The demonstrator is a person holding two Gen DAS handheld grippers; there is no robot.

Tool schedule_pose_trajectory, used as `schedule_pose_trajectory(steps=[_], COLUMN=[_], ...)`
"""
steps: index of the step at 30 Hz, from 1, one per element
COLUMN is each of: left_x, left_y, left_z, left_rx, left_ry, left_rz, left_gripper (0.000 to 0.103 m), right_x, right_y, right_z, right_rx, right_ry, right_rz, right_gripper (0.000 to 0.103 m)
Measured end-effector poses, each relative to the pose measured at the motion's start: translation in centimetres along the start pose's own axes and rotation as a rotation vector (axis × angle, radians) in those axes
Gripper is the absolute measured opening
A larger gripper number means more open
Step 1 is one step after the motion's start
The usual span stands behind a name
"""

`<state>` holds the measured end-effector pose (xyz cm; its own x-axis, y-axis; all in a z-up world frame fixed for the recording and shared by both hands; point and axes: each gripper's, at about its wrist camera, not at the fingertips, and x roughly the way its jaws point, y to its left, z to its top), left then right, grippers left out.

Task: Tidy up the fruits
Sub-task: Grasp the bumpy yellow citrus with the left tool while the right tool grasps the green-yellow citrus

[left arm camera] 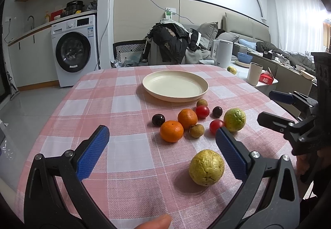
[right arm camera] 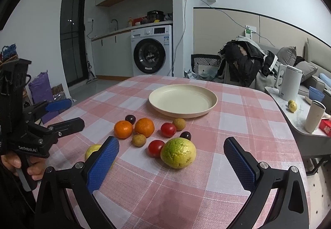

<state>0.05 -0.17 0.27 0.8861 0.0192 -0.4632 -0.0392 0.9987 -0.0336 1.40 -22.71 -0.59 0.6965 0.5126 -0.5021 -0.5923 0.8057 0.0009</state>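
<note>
Status at inspection: nothing sorted. The cream plate (left arm camera: 174, 86) sits on the checked tablecloth (left arm camera: 124, 167) well ahead of both sets of jaws and holds no fruit — every piece lies loose on the cloth.

The left gripper (left arm camera: 162, 142) is released, jaws spread wide and holding nothing. A wrinkled yellow-green fruit (left arm camera: 206, 167) lies between its jaws, nearer the right-hand finger and short of the tips, not touched by either pad. Beyond the tips lie two oranges (left arm camera: 171, 131), touching each other, with a longan (left arm camera: 196, 130) against them; a dark cherry (left arm camera: 158, 119) sits just to their left.

The right gripper (right arm camera: 171, 151) is likewise released and empty. A greener round fruit (right arm camera: 178, 152) rests just past its tips, roughly centred in the opening, with a cherry tomato (right arm camera: 156, 148) touching it on the left. Further ahead lie a second tomato (right arm camera: 168, 129), a second longan (right arm camera: 179, 124) and a second dark cherry (right arm camera: 185, 135), the last partly hidden behind the green fruit.

Judgement: the task has barely begun, if at all. Ten pieces remain to be moved, presumably to the plate. Each gripper already frames a large fruit, so those two look like the likely first picks. The small round pieces may roll if nudged.
</note>
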Motion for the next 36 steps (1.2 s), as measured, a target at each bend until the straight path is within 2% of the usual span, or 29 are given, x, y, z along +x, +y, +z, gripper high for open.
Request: schedule_pose_trajectory(steps=[4, 11, 16, 20, 23, 29, 32, 35, 36], left_x=[0.6, 1.4, 1.9, 2.7, 3.3, 4.4, 4.8, 5.2, 5.3], left_y=[-0.1, 0.6, -0.3, -1.4, -2.0, -2.6, -3.1, -3.6, -3.7], left_z=[0.0, -0.1, -0.4, -0.9, -1.3, -1.9, -2.2, -2.4, -2.5], left_rx=[0.004, -0.012, 0.021, 0.068, 0.095, 0.101, 0.114, 0.125, 0.129], left_ry=[0.026, 0.066, 0.115, 0.172, 0.216, 0.284, 0.311, 0.335, 0.341], left_rz=[-0.018, -0.018, -0.067, -0.096, -0.112, -0.17, -0.195, -0.212, -0.213], left_gripper=[0.102, 0.102, 0.102, 0.095, 0.093, 0.077, 0.066, 0.048, 0.046], right_x=[0.9, 3.4, 5.3, 7.1, 7.8, 8.9, 9.2, 9.4, 9.5], right_y=[-0.6, -1.3, -1.6, -2.0, -2.3, -2.7, -2.9, -2.8, -2.9], right_z=[0.0, 0.0, 0.0, -0.2, -0.2, -0.1, -0.2, -0.3, -0.2], right_rx=[0.025, 0.034, 0.046, 0.074, 0.086, 0.125, 0.129, 0.13, 0.13], right_ry=[0.037, 0.159, 0.232, 0.306, 0.324, 0.356, 0.372, 0.378, 0.378], right_rz=[-0.013, -0.047, -0.016, 0.015, 0.021, 0.065, 0.073, 0.077, 0.078], right_gripper=[0.103, 0.103, 0.101, 0.084, 0.082, 0.071, 0.062, 0.056, 0.056])
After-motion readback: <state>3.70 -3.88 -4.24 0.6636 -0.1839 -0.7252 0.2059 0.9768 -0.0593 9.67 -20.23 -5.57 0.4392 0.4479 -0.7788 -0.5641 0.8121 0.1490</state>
